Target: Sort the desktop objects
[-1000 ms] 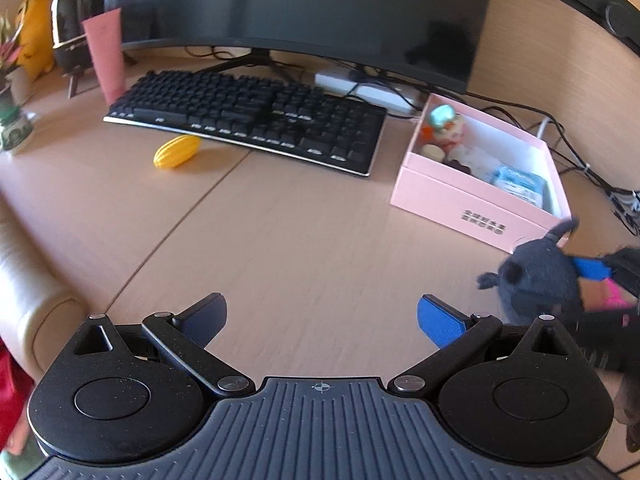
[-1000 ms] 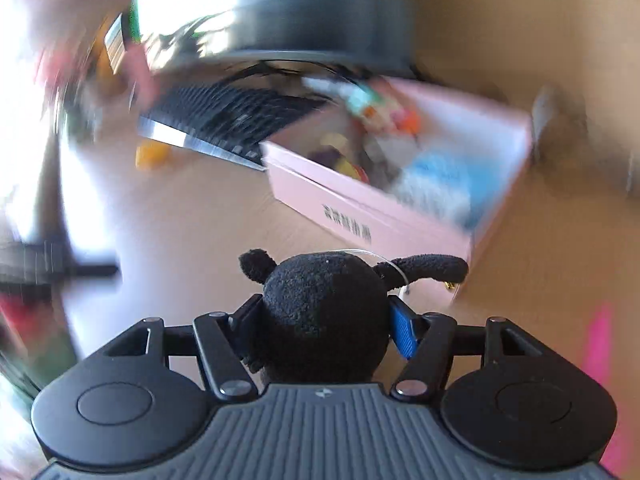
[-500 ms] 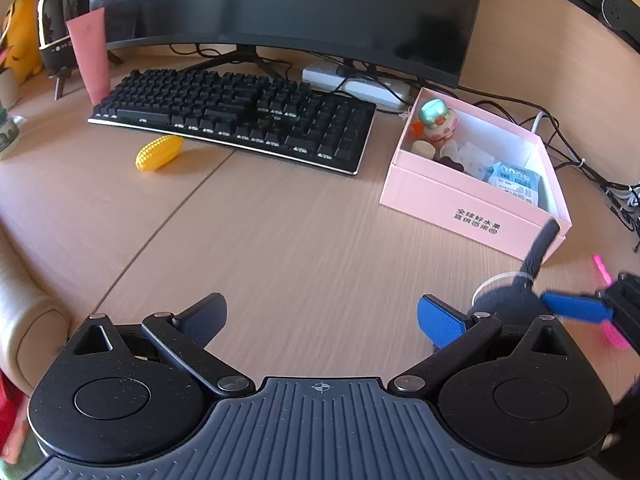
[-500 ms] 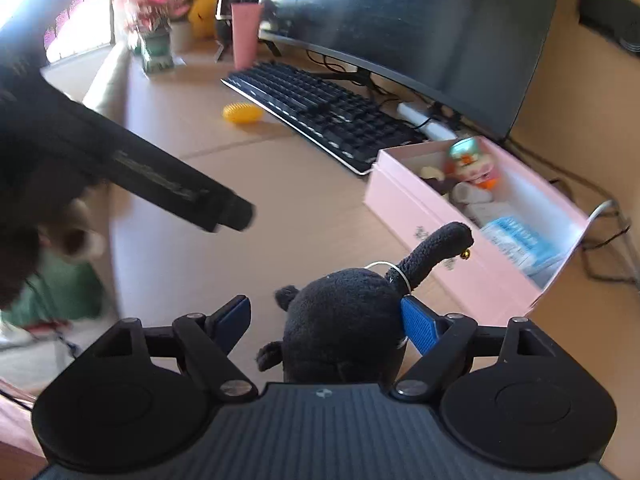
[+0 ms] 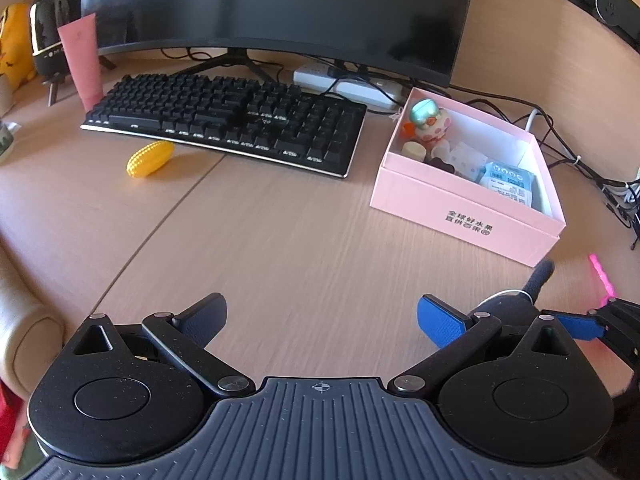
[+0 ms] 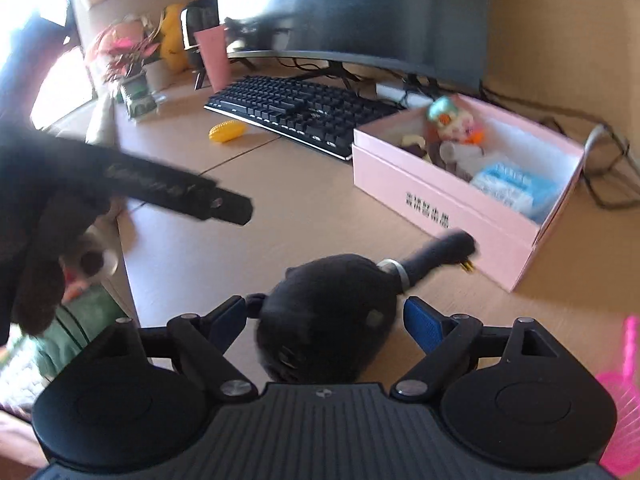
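The black plush toy (image 6: 328,316) sits on the bench (image 5: 304,248) between the fingers of the right gripper (image 6: 324,320), which are opening; a gap shows beside the right blue pad (image 6: 424,324), while on the left side the toy's small ear lies at the pad and contact there cannot be told. The toy's long limb, ringed by a pale band, points toward the near corner of the pink box (image 6: 448,204), just short of it. The left gripper (image 5: 320,320) hovers over bare bench with its fingers wide apart and nothing between them

The left wrist view shows the box contents sharply: a round-headed figurine (image 5: 426,122), small cylinders and a blue packet (image 5: 508,180), plus the yellow corn toy (image 5: 150,159) in front of the keyboard (image 5: 228,120); of the plush it catches only a limb and the band behind its own finger. The right wrist view, blurred, adds a potted plant (image 6: 128,60) at far left and a pink object (image 6: 624,392) at the right edge
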`<control>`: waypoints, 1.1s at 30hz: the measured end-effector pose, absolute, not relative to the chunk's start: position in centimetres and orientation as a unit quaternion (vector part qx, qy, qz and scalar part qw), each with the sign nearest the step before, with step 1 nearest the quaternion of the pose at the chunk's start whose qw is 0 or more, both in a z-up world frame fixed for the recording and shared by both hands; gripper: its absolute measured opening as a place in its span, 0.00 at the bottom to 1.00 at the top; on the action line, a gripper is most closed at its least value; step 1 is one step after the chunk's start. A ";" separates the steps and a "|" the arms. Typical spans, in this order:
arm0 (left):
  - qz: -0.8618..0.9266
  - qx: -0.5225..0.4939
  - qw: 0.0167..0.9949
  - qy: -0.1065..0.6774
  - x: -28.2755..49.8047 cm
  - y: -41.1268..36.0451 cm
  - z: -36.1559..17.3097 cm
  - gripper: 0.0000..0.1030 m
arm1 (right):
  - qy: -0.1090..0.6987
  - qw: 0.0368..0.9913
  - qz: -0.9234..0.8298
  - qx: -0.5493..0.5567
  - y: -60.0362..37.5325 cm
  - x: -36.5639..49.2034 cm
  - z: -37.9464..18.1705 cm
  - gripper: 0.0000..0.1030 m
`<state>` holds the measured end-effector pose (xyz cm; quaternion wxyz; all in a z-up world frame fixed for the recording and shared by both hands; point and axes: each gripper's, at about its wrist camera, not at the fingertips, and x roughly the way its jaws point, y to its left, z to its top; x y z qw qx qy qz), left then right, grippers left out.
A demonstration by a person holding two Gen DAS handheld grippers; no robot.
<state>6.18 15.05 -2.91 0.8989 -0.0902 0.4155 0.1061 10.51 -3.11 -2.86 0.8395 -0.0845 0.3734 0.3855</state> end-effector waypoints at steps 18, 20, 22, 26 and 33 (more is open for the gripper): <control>0.127 -0.104 0.896 0.412 4.5 16.7 -2.9 1.00 | 0.178 0.807 0.286 -0.485 0.1 7.2 -6.7 0.64; 0.126 -0.103 0.896 0.414 4.4 16.6 -3.0 1.00 | 0.174 0.792 0.291 -0.507 0.5 6.3 -7.6 0.69; 0.127 -0.103 0.895 0.415 4.4 16.7 -3.1 1.00 | 0.170 0.793 0.306 -0.498 0.6 5.3 -7.4 0.77; 0.130 -0.104 0.894 0.417 4.3 16.9 -3.2 1.00 | 0.204 0.812 0.354 -0.417 0.0 4.8 -5.1 0.80; 0.111 -0.100 0.898 0.414 4.9 16.0 -3.1 1.00 | 0.278 0.836 0.382 -0.280 -1.6 5.9 -2.1 0.84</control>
